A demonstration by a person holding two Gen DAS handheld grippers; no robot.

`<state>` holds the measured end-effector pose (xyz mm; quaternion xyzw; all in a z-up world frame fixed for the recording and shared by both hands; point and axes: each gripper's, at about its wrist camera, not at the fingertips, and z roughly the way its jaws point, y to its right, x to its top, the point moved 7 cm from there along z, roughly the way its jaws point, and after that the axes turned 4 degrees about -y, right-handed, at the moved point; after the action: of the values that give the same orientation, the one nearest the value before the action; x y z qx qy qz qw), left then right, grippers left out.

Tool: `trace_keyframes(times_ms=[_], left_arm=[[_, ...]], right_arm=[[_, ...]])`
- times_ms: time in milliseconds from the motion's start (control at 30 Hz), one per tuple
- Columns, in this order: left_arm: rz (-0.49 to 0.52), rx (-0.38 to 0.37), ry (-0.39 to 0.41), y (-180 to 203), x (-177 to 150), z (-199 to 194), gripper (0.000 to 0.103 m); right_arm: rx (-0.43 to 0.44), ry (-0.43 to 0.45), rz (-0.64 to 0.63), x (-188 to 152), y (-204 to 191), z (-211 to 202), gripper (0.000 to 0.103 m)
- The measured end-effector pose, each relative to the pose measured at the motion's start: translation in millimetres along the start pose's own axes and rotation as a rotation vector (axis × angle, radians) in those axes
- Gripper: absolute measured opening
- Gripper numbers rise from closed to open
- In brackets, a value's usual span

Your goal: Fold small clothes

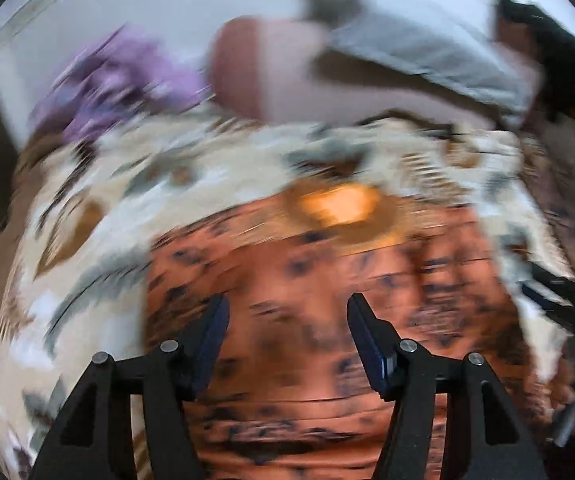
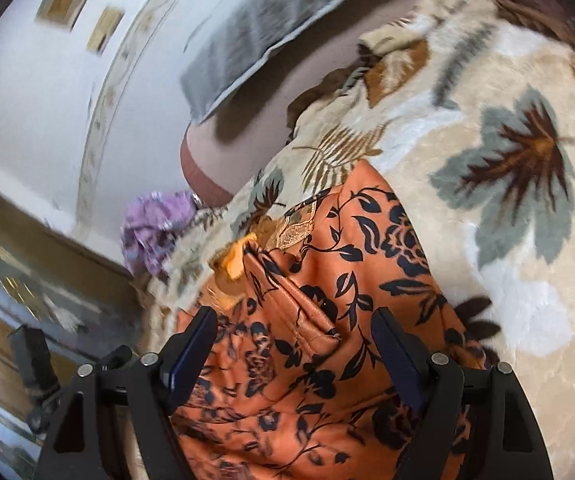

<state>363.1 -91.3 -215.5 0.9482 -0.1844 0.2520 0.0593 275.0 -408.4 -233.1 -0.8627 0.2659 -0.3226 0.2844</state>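
1. The left tool (image 1: 287, 340) hangs over the orange floral garment (image 1: 307, 320), its two blue-padded fingers standing apart with nothing between them; only cloth lies below.
2. That view is badly smeared, so whether its tips brush the fabric I cannot tell. It looks to be clear of it.
3. The right tool (image 2: 293, 344) is sharper: fingers spread wide, one on each side of a raised ridge in the same orange garment (image 2: 319, 300), and not pinching it.
4. My read is that the right tool is lined up on that ridge to take hold of a fold line, while the left sits open and ready to pick a new edge.
5. The garment lies spread on a bed, near both tools. Its neckline, with a paler yellow-orange lining (image 2: 233, 262), points to the far side.
6. The cloth lies rumpled and not yet squared into a neat packet, so I judge the fold only part done.
7. The surface below is a plush cream blanket (image 2: 507, 208) printed with grey and brown leaves, soft enough that thin cloth may drag or bunch on it.
8. At the far left of the bed sits a crumpled lilac garment (image 2: 155, 228), well apart from the orange one, probably waiting its turn.
9. Beyond the blanket lie a pink pillow (image 1: 287, 80) and a grey one (image 1: 427, 52) resting on it.
10. Behind them stands a pale wall (image 2: 39, 112) with a patterned border strip.
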Motion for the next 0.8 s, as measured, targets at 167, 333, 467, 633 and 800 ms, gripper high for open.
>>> trace_keyframes(times_ms=[167,333,467,633,800], left_arm=[[-0.129,0.057,-0.065,-52.2,-28.2,31.3,0.062],[-0.162,0.112,-0.134,-66.0,-48.4,57.9,0.062],[-0.138,0.154,-0.138,-61.0,-56.2,64.5,0.062],[-0.166,0.133,-0.119,-56.3,-50.6,46.7,0.062],[-0.148,0.172,-0.069,-52.9,-40.7,37.2,0.062]], right_arm=[[-0.030,-0.066,-0.025,-4.1,5.9,34.3,0.081],[-0.032,-0.091,-0.104,-16.5,-4.9,52.8,0.070],[-0.079,0.005,-0.243,-15.5,-26.2,34.7,0.019],[-0.046,0.110,-0.288,-9.6,-46.9,-6.0,0.011],[-0.084,0.137,-0.245,-0.5,-28.9,-28.2,0.010]])
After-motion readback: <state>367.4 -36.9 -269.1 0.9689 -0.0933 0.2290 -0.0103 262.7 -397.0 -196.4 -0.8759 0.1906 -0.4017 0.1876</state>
